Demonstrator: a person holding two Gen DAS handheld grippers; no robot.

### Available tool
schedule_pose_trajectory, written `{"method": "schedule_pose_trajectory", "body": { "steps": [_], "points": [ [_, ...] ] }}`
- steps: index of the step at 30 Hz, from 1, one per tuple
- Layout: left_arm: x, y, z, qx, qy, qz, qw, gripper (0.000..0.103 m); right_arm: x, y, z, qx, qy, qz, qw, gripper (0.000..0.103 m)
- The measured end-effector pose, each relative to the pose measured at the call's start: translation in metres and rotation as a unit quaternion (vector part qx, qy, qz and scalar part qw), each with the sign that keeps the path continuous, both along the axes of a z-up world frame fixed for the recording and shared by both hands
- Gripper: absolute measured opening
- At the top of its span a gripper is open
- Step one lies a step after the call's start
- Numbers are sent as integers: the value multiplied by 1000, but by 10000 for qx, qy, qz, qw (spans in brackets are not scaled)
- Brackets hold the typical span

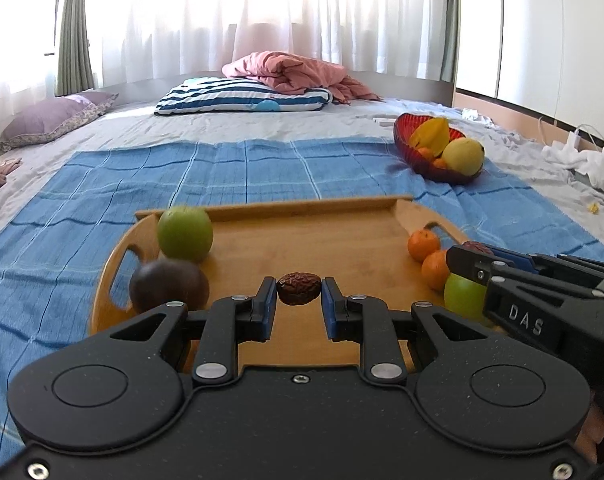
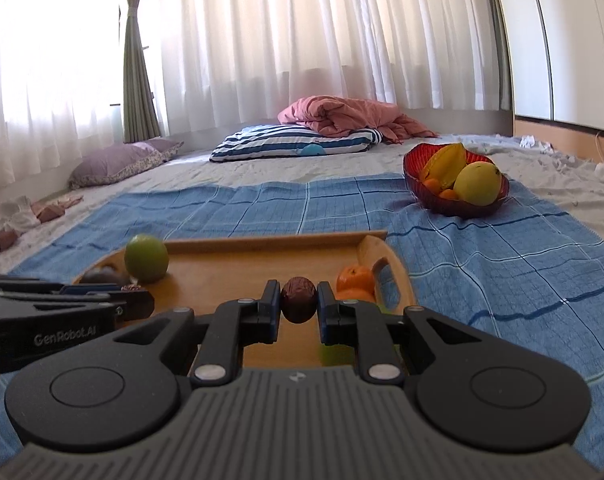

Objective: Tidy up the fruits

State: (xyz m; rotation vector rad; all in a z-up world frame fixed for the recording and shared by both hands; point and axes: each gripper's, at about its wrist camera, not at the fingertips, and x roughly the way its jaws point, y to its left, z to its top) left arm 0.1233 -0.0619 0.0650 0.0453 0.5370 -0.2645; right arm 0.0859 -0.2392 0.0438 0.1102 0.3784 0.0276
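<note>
A wooden tray (image 1: pixel 310 248) lies on a blue cloth and also shows in the right wrist view (image 2: pixel 242 264). My left gripper (image 1: pixel 299 292) is shut on a wrinkled brown date (image 1: pixel 299 289) above the tray. My right gripper (image 2: pixel 299 302) is shut on another brown date (image 2: pixel 299 299); it shows at the right in the left wrist view (image 1: pixel 468 252). On the tray lie a green apple (image 1: pixel 185 233), a dark purple fruit (image 1: pixel 168 286), two tangerines (image 1: pixel 423 244) and another green fruit (image 1: pixel 464 296). A red bowl (image 1: pixel 406 140) holds a starfruit (image 1: pixel 432 134), a yellow fruit (image 1: pixel 463 156) and small oranges.
The blue cloth (image 1: pixel 222 172) covers a grey bed sheet. A striped pillow (image 1: pixel 242 96) with a pink blanket (image 1: pixel 294 72) lies at the back, a purple pillow (image 1: pixel 54 118) at the far left. White clothes and cables (image 1: pixel 582 156) lie at the right.
</note>
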Motion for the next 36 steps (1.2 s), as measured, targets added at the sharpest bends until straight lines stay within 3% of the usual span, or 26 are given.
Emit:
{"method": "schedule_pose_trajectory", "body": {
  "steps": [9,17,25,36],
  "points": [
    [47,-7,25,-148,239,-110,9995,23,58,-29,24,237,612,106,9978,23],
    [100,-19,25,-179,740,-141,9970,23,116,-63,25,873,1300,144,9876,23],
    [138,-40,-2,-65,1260,-32,9920,23,152,-61,9,617,1761,134,9823,23],
    [168,-55,-24,-102,1539,70,9880,23,173,-54,-6,382,2041,103,9782,24]
  ]
}}
